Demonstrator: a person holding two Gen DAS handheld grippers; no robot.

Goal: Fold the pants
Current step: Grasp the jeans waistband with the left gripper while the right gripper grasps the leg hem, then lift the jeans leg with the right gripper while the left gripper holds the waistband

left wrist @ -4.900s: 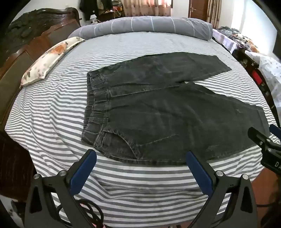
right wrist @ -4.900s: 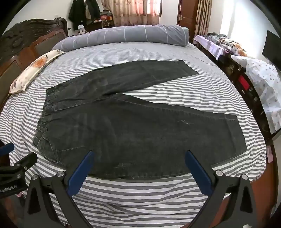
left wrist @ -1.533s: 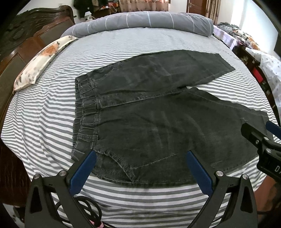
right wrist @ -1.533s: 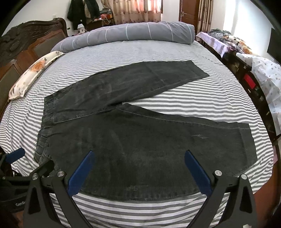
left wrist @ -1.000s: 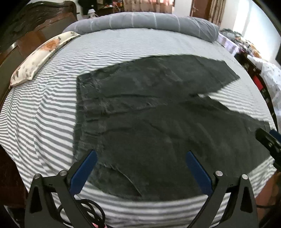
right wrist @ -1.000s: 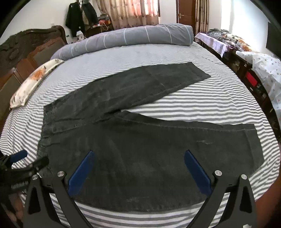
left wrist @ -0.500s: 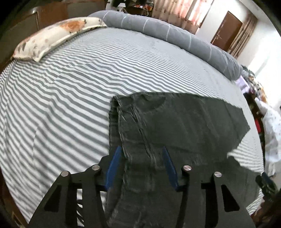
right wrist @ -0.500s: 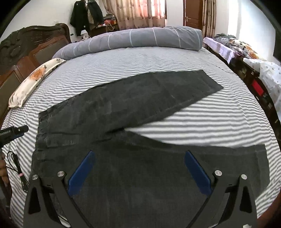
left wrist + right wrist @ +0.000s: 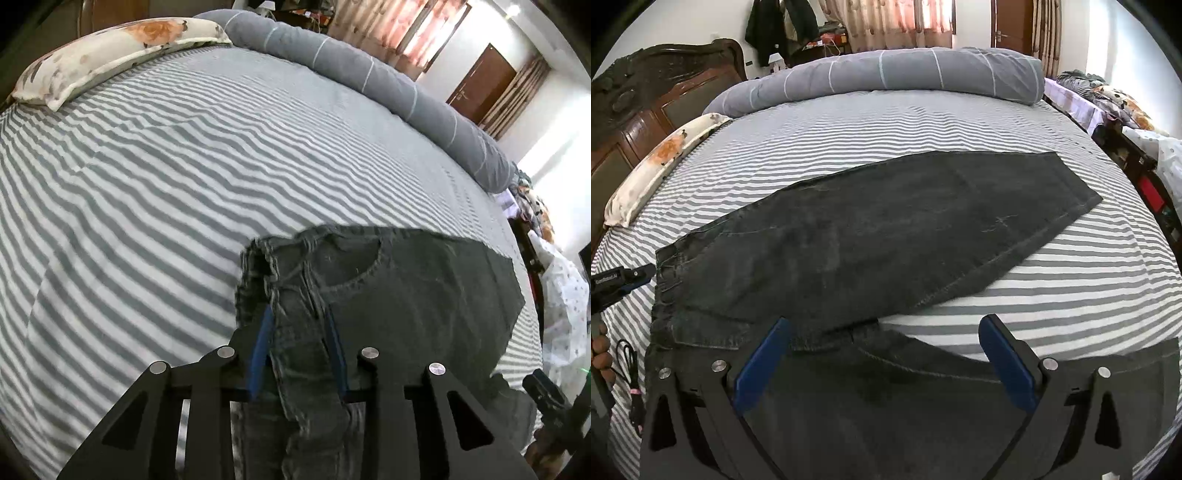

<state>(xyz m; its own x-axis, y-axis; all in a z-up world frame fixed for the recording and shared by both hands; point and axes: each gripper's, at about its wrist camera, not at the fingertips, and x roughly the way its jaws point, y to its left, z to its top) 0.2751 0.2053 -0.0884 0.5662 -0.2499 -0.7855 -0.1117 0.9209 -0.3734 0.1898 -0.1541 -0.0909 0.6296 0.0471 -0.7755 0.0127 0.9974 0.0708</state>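
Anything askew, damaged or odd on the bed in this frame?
Nothing stands out. The pants lie flat on the striped sheet, legs splayed apart; the left gripper has been closing on the waistband, which bunches between its fingers.

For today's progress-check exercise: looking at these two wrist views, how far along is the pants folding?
Done: the pants lie spread flat on the striped bed, legs apart, no fold made. In hand: the left gripper has just been closing, its pads on either side of the bunched waistband; the right gripper hangs open over the near leg. Left: every fold.
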